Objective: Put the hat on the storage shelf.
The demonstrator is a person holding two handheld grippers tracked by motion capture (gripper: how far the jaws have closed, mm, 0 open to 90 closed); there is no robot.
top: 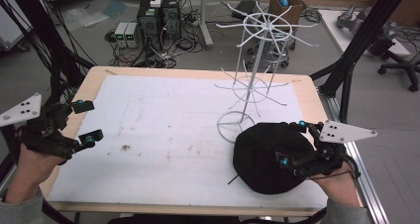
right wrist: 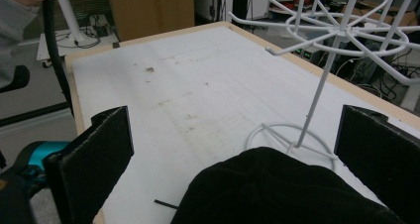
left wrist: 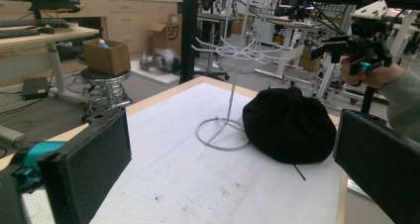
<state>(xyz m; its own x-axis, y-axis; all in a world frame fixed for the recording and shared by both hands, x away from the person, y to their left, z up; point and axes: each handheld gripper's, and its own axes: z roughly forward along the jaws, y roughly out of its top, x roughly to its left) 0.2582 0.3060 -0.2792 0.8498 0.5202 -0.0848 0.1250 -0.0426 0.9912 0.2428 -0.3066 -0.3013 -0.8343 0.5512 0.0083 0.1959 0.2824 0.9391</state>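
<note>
The black, round, soft fabric hat (top: 265, 157) lies flat on the white-covered surface (top: 163, 135) at its near right part, its far edge touching the ring base of the white wire display rack (top: 252, 65). In the high view the right gripper (top: 292, 143) hangs directly over the hat's right half, its two fingers spread apart with nothing between them, one toward the hat's far edge and one over its middle. The left gripper (top: 88, 122) hovers at the left edge of the surface, well apart from the hat, fingers likewise open and empty. The right hand is plainly the nearer one, and the hat lies just below and slightly left of its fingers; being nearly round, the hat offers no clear long axis.

In the left gripper view the hat (left wrist: 288, 126) sits far ahead, between the two parted black fingers (left wrist: 89, 167) in the frame, beside the rack's ring base (left wrist: 223, 133), with the right gripper (left wrist: 359, 48) raised above and behind it. A thin dark strand lies on the surface at the hat's near edge.

In the right gripper view the hat (right wrist: 277, 189) bulges up low between the open fingers (right wrist: 96, 152), close under them, the rack's foot (right wrist: 289, 137) just beyond. Whether the fingers touch the fabric cannot be told. A downward reach seems to be what the coming grasp calls for.
</note>
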